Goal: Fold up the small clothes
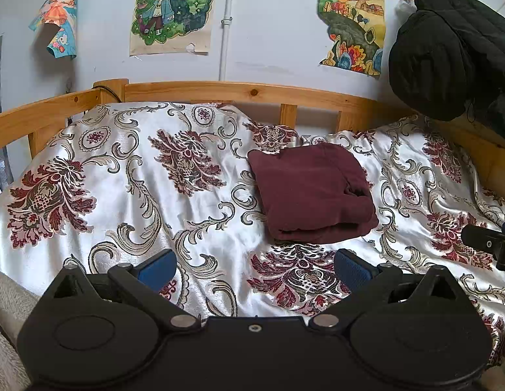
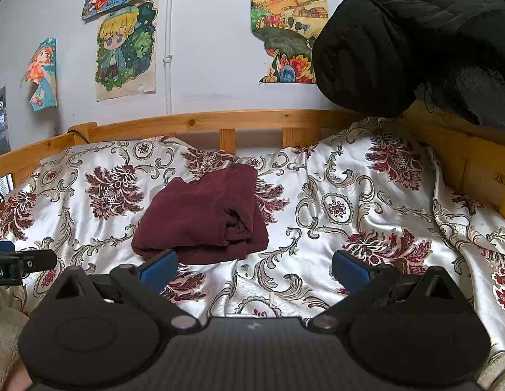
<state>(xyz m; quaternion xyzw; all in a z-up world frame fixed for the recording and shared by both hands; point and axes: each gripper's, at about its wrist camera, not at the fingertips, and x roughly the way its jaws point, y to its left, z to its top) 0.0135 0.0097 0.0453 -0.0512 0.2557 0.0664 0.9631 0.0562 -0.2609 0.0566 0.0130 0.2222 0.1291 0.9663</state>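
Both my left tongs and right tongs gape wide and empty above the bedspread, the folded maroon garment lying mid-bed just ahead.

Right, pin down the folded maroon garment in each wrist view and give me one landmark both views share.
Left wrist view: the folded maroon garment lies on the floral bedspread right of centre, beyond the open left gripper.
Right wrist view: it lies left of centre, just beyond the open right gripper's left finger.
Shared landmark: the blond-haired cartoon poster on the wall.
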